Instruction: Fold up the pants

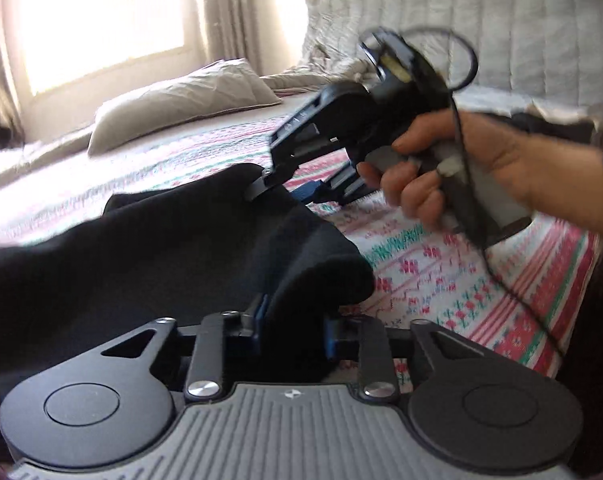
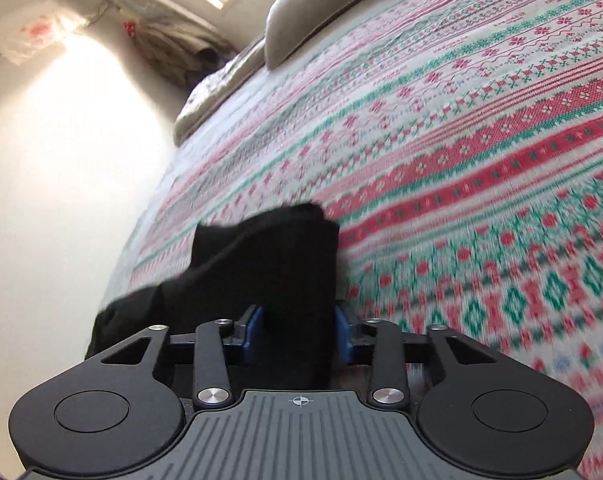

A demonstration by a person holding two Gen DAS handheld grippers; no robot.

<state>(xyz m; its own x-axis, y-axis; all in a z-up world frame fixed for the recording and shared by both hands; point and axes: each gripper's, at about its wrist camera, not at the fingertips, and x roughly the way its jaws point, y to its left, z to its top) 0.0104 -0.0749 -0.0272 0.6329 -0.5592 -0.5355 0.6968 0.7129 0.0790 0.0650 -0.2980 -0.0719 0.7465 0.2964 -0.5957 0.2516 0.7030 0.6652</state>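
Black pants [image 1: 161, 248] are lifted over a bed with a red, green and white patterned cover [image 1: 441, 272]. My left gripper [image 1: 295, 328] is shut on a bunched edge of the pants, between its blue pads. In the left wrist view my right gripper [image 1: 289, 188], held by a hand, grips another edge of the pants farther back. In the right wrist view my right gripper [image 2: 297, 330] is shut on a thick fold of the pants [image 2: 261, 264], which trails down to the left above the patterned cover [image 2: 461, 140].
A grey pillow [image 1: 181, 100] lies at the head of the bed, below a bright window [image 1: 101, 20] with curtains. A padded grey headboard or quilt [image 1: 481, 28] stands at the back right. A white wall [image 2: 61, 180] runs beside the bed.
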